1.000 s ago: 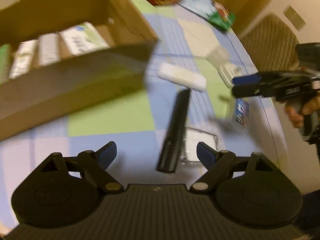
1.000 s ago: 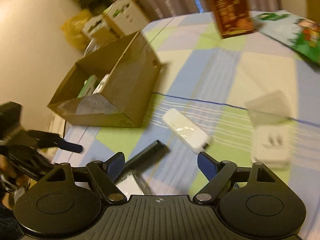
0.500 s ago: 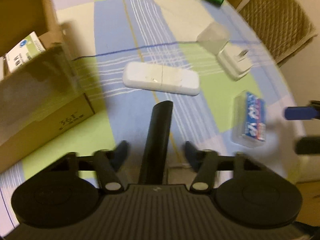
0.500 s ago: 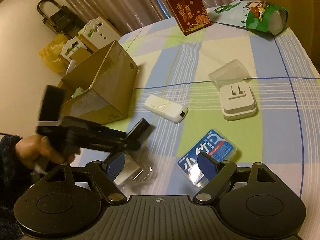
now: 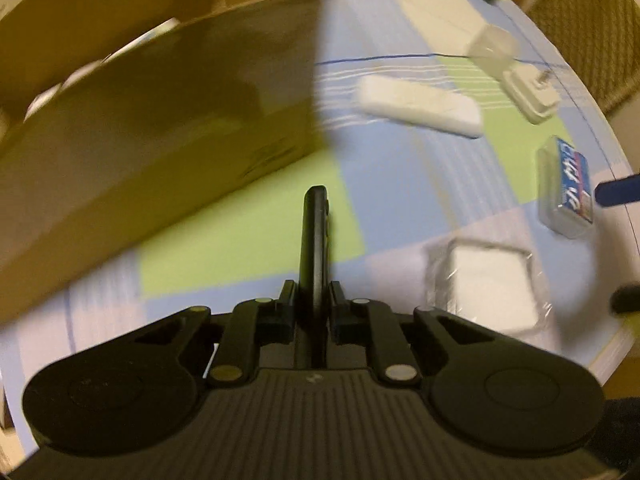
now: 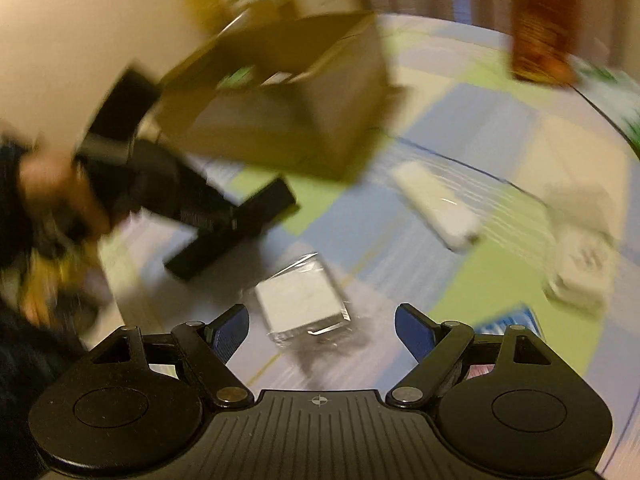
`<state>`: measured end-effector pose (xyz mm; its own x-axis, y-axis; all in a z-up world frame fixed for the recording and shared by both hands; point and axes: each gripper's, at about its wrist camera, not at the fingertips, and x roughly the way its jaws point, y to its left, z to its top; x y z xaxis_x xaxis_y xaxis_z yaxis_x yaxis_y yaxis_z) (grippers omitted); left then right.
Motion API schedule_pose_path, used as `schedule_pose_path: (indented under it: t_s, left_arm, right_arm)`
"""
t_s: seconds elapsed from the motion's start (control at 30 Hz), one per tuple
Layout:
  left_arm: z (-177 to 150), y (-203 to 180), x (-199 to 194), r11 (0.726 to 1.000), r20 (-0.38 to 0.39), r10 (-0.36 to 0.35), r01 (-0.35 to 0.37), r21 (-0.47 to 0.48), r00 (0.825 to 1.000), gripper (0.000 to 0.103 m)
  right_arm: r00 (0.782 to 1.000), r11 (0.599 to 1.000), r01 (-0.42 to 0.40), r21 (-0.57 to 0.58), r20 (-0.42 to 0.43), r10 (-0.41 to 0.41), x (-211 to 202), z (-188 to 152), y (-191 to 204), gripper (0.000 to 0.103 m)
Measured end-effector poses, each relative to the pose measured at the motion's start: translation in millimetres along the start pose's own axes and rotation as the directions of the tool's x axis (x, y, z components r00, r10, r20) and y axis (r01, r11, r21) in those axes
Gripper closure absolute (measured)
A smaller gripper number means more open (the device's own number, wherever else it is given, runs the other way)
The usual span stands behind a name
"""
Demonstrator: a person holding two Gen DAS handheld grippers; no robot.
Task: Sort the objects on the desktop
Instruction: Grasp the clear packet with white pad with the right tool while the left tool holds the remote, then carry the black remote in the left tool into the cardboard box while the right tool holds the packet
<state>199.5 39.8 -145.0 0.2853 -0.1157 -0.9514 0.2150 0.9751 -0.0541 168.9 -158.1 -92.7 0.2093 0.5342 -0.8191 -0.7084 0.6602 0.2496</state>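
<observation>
Cardboard box looms at left, closer than half a second ago, as the left gripper, jaws then apart around the black bar, now clamps it edge-up and carries it off the checked tablecloth. Further right lie the white stick, wrapped white packet and blue-labelled case. The right gripper hovers above that packet, fingers spread, holding nothing.
</observation>
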Motion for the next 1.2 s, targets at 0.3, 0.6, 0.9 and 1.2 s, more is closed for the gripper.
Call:
schedule_pose_path:
  t_s: [0.3,0.6,0.9,1.2]
  left_arm:
    - [-29,32,-34,0.99,0.048,-0.012,0.019,-0.141,0.999,0.091]
    - [-37,53,-55,0.98,0.091,-0.018,0.036,-0.198,0.996,0.091]
    - [-29,63,-76,0.98,0.143,-0.037,0.064,-0.187,0.989,0.091]
    - [-18,72,-95,0.983,0.192,-0.044,0.077,-0.168,0.98,0.091]
  right_arm:
    - [0.984,0.954,-0.006,-0.301,-0.174,-0.048,73,14,27,0.02]
    - [0.983,0.934,0.054,-0.354,-0.146,-0.112,97,11,32,0.045]
    - [0.988,0.98,0.082,-0.179,-0.115,-0.104,76,19,19,0.046]
    - [0.994,0.992,0.093,-0.087,-0.057,-0.098,59,35,19,0.046]
